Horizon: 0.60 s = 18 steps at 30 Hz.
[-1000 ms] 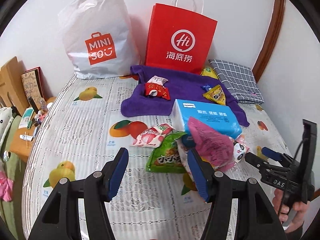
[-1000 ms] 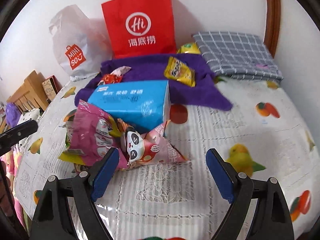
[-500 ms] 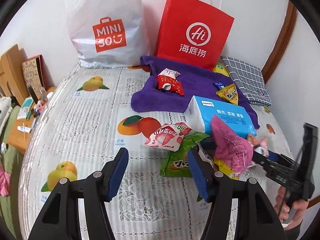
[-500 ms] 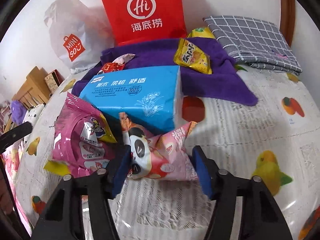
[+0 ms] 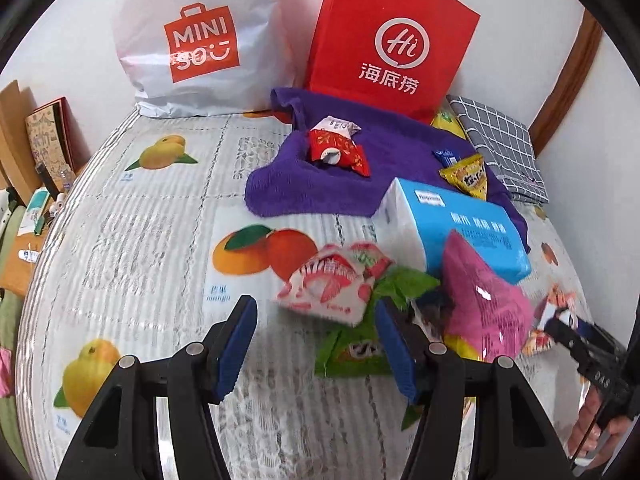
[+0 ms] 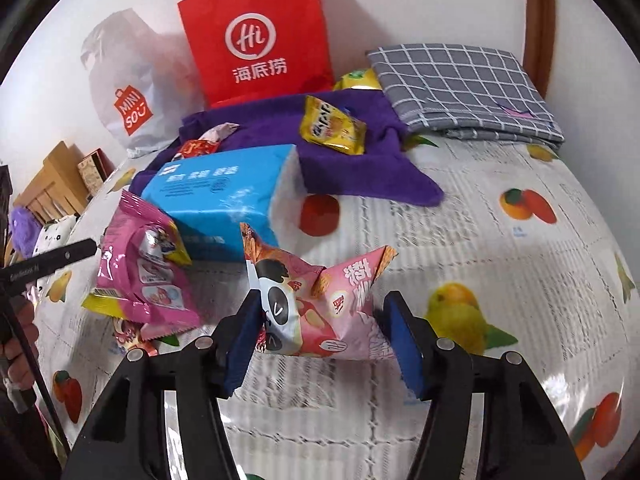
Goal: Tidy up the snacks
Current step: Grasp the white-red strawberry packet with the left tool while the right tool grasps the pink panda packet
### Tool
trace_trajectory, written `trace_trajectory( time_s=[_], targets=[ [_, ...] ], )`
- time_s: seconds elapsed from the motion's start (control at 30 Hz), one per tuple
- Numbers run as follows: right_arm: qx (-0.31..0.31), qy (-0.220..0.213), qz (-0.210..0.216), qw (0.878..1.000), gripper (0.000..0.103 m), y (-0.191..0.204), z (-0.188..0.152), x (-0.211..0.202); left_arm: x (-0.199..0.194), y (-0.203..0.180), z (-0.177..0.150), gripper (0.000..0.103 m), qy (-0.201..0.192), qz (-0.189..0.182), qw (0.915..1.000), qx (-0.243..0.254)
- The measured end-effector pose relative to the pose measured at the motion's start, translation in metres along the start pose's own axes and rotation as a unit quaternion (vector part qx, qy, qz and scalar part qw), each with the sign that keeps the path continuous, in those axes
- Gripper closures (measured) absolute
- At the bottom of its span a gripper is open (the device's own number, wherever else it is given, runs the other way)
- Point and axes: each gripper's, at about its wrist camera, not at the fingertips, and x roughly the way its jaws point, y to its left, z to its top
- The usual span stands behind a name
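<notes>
Two grippers in view, both over a white lace tablecloth with fruit prints [image 6: 500,248]. Right gripper [image 6: 326,338] nearest: blue pads on either side of a pink crinkly snack packet with a panda face [image 6: 316,312], left pad touching it, right pad at its edge, so jaws grasping the panda packet. Left gripper [image 5: 314,344] has jaws spread, nothing between them; a white-and-red strawberry-print snack packet [image 5: 332,280] lies just beyond its tips, overlapping a green foil snack bag [image 5: 360,344].

Landmark is the blue plastic-wrapped tissue pack [image 6: 224,196]. Panda packet sits just in front of it. A magenta foil snack bag with yellow edge [image 6: 140,268] leans against its near-left corner. Behind it a purple towel [image 6: 360,160] carries a yellow snack packet [image 6: 332,126] and a red-and-white snack packet [image 5: 338,148]. Behind-right of the pack, folded grey checked cloth [image 6: 464,88]. Farthest behind, against the wall, red paper Haidilao bag [image 6: 260,36] and white plastic Miniso bag [image 5: 200,36].
</notes>
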Motion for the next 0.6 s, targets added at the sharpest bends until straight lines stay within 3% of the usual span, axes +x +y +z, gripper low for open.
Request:
trace_trajectory(
  time_s=[0.2, 0.33, 0.6],
  targets=[
    [0.005, -0.002, -0.004, 1.000, 0.042, -0.005, 0.002, -0.004, 0.026, -0.004, 0.022, 0.044, 0.024, -0.017, 0.9994, 0.017],
    [0.005, -0.002, -0.009, 1.000, 0.042, -0.007, 0.003, -0.005, 0.050, 0.000, 0.028, 0.043, 0.046, -0.007, 0.9987, 0.018],
    [-0.004, 0.001, -0.008, 1.000, 0.042, -0.003, 0.007, -0.001, 0.058, 0.005, 0.022, 0.039, 0.040, -0.005, 0.9988, 0.028]
  ],
)
